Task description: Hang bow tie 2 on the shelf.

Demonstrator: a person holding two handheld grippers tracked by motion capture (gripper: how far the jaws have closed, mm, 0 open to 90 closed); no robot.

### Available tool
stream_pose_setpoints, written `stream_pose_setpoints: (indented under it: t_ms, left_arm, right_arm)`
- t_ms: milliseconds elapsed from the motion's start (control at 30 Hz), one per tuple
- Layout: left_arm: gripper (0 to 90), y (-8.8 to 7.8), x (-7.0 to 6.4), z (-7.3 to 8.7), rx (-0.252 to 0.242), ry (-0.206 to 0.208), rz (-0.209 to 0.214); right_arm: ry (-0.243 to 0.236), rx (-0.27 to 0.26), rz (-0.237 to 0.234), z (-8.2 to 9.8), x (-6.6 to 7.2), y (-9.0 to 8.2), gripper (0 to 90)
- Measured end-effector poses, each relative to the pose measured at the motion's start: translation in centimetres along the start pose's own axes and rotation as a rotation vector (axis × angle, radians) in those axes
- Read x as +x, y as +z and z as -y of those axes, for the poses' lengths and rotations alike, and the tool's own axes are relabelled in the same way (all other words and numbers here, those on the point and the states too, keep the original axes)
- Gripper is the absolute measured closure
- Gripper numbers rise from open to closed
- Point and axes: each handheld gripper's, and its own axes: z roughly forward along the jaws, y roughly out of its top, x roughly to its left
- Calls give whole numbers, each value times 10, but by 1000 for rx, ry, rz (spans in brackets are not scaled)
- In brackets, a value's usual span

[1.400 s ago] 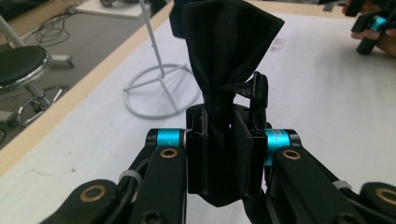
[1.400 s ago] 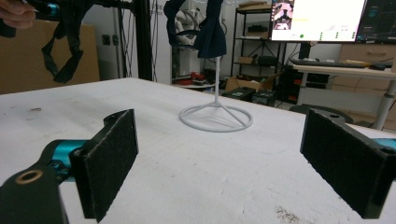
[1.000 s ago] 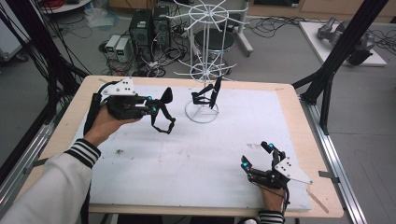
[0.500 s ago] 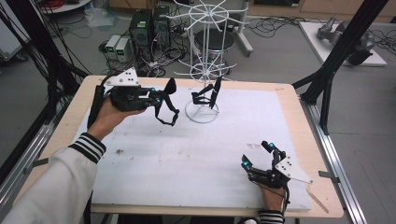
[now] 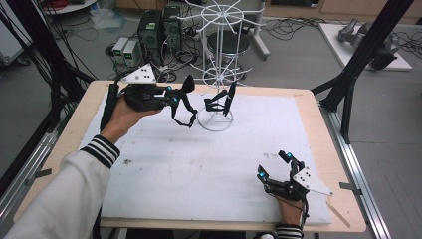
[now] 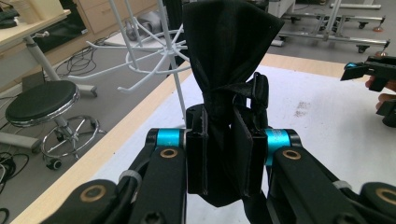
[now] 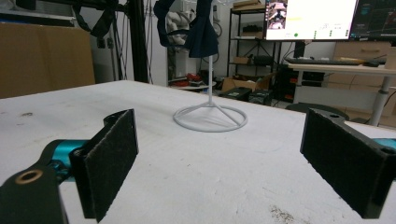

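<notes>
1. The left gripper (image 5: pixel 175 97) is black with bright blue joints and brass-coloured rivets; the plate on top of it is pale grey with dark dots.
2. The cloth item (image 6: pixel 231 56) clamped in it is plain black, with a black strap loop.
3. The wire rack (image 5: pixel 221 59) at the far side of the mat is white; another black cloth piece (image 5: pixel 221 102) hangs on it.
4. The mat (image 5: pixel 199 164) is white with faint grey smudges; the table (image 5: pixel 328 149) edge around it is light wood.
5. The right gripper (image 5: pixel 276 167), near right, is black with blue tips and a pale grey plate.
6. The sleeve (image 5: pixel 59 194) at near left is off-white with a black-and-white striped cuff.
</notes>
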Motion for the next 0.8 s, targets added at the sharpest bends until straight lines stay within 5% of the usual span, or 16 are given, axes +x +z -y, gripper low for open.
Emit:
stream_pose_setpoints:
  t_ms: [800]
  left_arm:
    - [762,25,3,-25,12,2,-21]
  right_arm:
    - [-2,-13,3,1,-1,-1,107]
